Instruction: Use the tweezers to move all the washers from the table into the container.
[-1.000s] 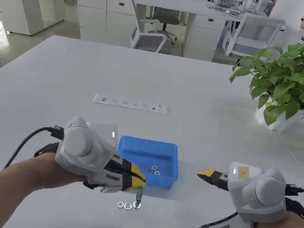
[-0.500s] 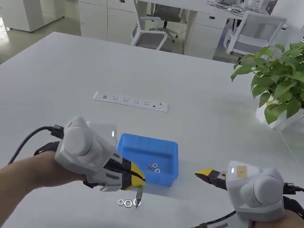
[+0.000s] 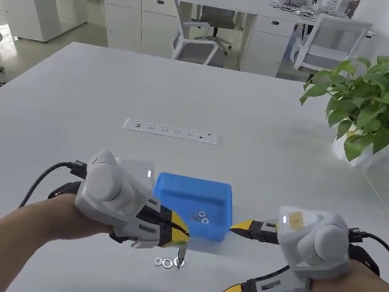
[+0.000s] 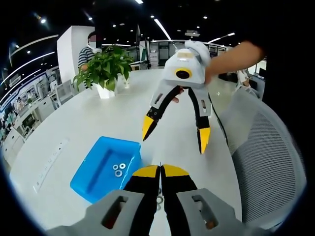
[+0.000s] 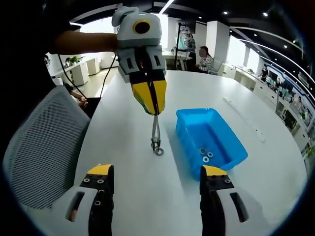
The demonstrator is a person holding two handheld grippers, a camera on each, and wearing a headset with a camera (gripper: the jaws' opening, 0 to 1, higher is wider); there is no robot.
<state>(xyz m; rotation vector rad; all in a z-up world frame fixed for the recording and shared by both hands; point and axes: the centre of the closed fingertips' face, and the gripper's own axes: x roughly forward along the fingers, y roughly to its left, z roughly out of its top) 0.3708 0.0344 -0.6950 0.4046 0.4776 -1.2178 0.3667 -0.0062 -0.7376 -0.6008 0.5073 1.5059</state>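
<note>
Three washers (image 3: 167, 263) lie in a row on the white surface (image 3: 91, 91), just beside the blue container (image 3: 194, 193). Tweezers (image 3: 180, 251), clamped in the jaws of the left gripper (image 3: 176, 228), stand near upright, tips down at one end of the row. Right gripper (image 3: 238, 227) jaws apart. Office room: power strip (image 3: 170, 131), potted plant (image 3: 358, 109), chairs (image 3: 197, 42).

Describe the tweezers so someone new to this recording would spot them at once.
On the white table, find the blue container; at its near side the left tongs are shut on the tweezers, which point down at a short row of washers. Unlike those flat rings, they are a thin, long metal pair of blades, pinched between yellow tips.
</note>
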